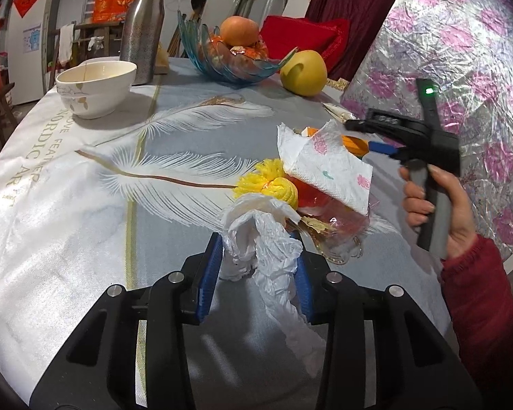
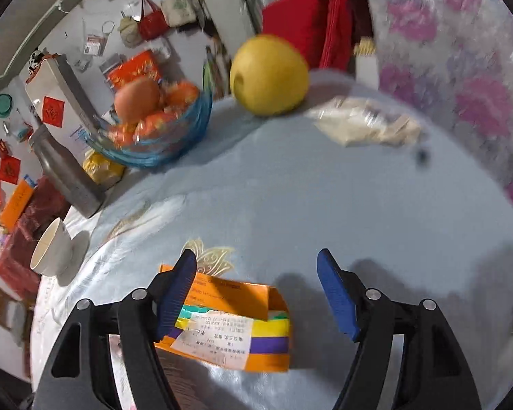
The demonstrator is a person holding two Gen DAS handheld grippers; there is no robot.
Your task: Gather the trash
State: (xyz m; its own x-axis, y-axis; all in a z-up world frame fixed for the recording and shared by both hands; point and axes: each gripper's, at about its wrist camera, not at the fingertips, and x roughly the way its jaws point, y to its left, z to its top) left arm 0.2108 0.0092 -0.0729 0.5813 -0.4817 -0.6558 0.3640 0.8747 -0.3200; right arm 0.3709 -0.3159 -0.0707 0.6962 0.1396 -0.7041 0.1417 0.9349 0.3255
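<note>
The left tongs (image 1: 256, 270) are clamped on a crumpled white plastic bag (image 1: 256, 235), its blue pads pressing the bunched film from both sides near the surface's near edge. The bag is light, limp and slippery, so a pinch on a thick gathered fold, as here, is likely the safest hold; a single thin layer could slide out.

Just beyond it lies a small heap of trash: one yellow foam fruit net (image 1: 268, 186), one printed paper napkin (image 1: 328, 167) draped over one red-tinted clear wrapper (image 1: 325, 215). All three look featherweight and soft; the wrapper probably crackles and slips, the napkin tears easily.

The right tongs (image 2: 256, 294) stand apart, with nothing pressed between them. Below them, toward the surface's right edge, lies one flattened orange carton (image 2: 229, 324) with a white label, one pad over its left end. It looks stiff but thin and light, best taken across its narrow edge. One crumpled beige wrapper (image 2: 362, 123) rests further back by the far right edge, near the yellow pomelo (image 2: 270, 75).
</note>
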